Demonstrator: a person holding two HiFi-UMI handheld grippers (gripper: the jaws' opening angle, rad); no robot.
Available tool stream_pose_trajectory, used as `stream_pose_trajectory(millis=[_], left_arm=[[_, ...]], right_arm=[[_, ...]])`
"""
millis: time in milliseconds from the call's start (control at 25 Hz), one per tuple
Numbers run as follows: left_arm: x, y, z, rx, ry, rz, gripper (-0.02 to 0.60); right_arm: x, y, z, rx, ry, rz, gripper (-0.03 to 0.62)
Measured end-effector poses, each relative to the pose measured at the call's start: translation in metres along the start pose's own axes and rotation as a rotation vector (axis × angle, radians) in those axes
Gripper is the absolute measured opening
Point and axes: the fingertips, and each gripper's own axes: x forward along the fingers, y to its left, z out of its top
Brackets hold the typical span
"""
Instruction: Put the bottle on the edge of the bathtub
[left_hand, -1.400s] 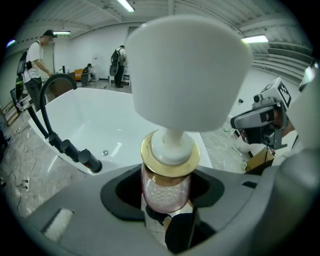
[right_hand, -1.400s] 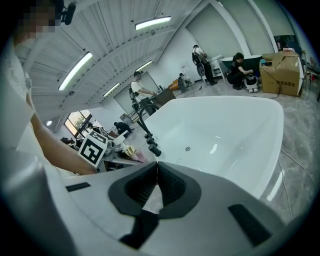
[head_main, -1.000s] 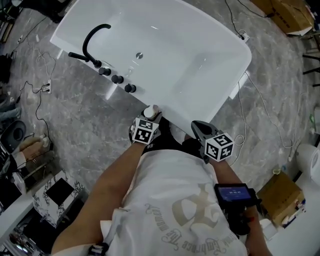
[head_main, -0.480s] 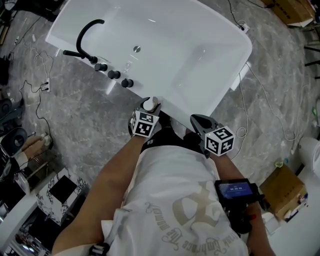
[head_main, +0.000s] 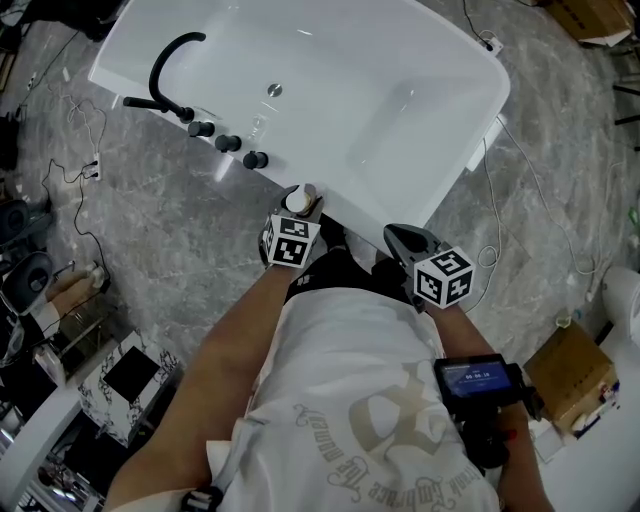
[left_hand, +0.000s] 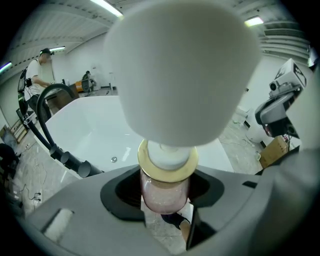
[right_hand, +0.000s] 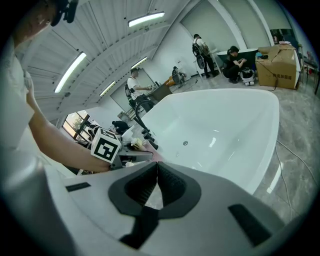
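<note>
The bottle (head_main: 298, 200) has a round white cap (left_hand: 182, 70), a gold collar and a pink glass body (left_hand: 165, 187). My left gripper (head_main: 300, 210) is shut on its body and holds it upright just at the near edge of the white bathtub (head_main: 470, 150). In the left gripper view the cap fills the upper frame and the tub's basin (left_hand: 100, 130) lies behind it. My right gripper (head_main: 405, 240) hangs to the right, beside the tub's near wall, its jaws shut with nothing between them (right_hand: 156, 175).
A black faucet (head_main: 165, 65) and black knobs (head_main: 228, 143) sit on the tub's left rim. Cables (head_main: 80, 130) trail over the grey marbled floor. A cardboard box (head_main: 570, 375) stands at lower right. People (right_hand: 235, 57) work beyond the tub.
Nothing has visibly changed apart from a slight shift of the head view; both grippers stay where they were.
</note>
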Motion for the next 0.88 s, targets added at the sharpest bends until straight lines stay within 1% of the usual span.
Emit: stream_pose_trajectory(millis=[280,440,880], left_arm=[[-0.001,-0.003,0.001,0.02,-0.001,-0.004,0.222],[-0.001,-0.007,-0.002,0.043,0.002,-0.022,0.225],[0.0,-0.009,-0.003,0.02,-0.001,-0.043,0.235]], right_arm=[[0.002,0.002,-0.001,0.003,0.004,0.007,0.006],[0.003,0.003,-0.003,0.003,0.01,0.01,0.006],[0.002,0.004,-0.01,0.009,0.024,0.01,0.006]])
